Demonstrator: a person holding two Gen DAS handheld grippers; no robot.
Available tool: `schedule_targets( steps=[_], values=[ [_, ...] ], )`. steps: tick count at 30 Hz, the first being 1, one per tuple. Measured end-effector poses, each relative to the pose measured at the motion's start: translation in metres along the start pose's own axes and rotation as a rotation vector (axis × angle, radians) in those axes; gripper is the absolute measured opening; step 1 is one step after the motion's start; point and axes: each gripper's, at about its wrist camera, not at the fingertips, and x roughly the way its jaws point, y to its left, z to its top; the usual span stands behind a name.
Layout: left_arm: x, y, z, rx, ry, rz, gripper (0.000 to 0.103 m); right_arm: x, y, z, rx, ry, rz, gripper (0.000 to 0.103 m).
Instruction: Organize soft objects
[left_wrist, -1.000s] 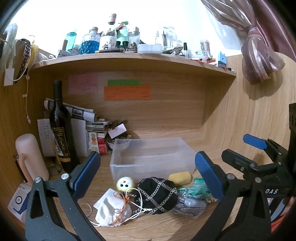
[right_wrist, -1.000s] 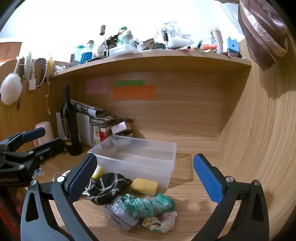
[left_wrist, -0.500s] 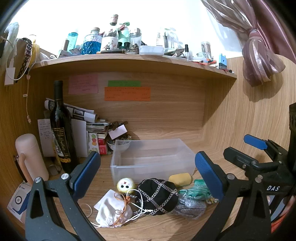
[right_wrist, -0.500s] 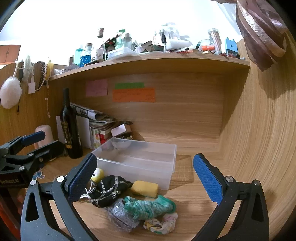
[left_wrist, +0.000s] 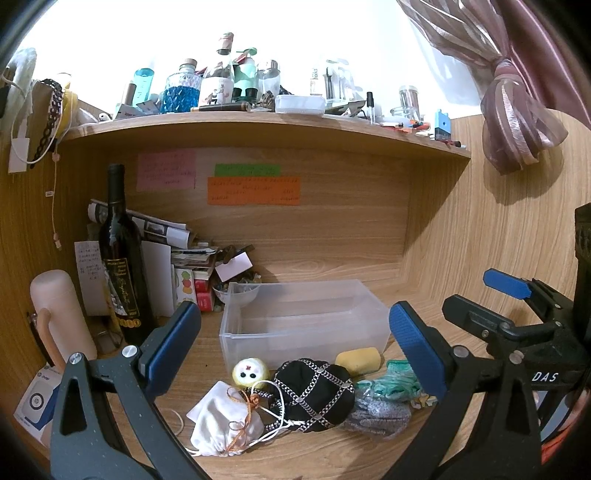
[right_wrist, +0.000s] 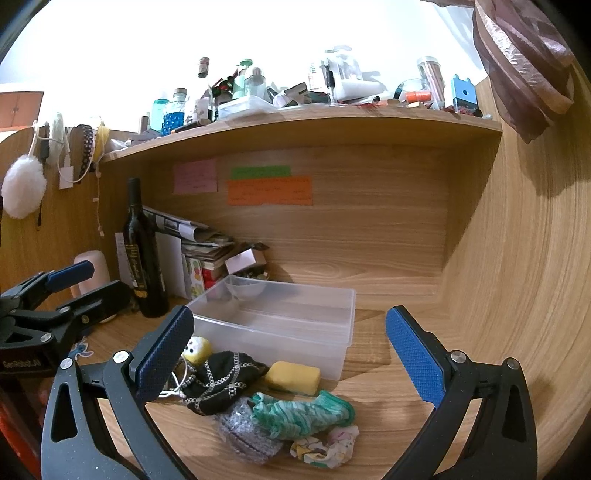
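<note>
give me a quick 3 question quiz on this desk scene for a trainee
1. True or false: the clear bin already holds soft items.
2. Which lies nearest the bin's front wall? A) yellow sponge B) white pouch C) green sock
3. Fill in: both the left gripper and right gripper have jaws that are ____.

Key
1. False; no soft items lie inside it.
2. A
3. open, holding nothing
</note>
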Motion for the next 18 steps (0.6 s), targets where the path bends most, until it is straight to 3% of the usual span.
schedule_targets(
  steps=[18],
  values=[
    [-0.0004, -0.0018, -0.0001, -0.004, -0.006, 0.0, 0.103, -0.0004, 0.0001, 0.0008, 0.002, -0.006, 0.01, 0.103]
  ],
)
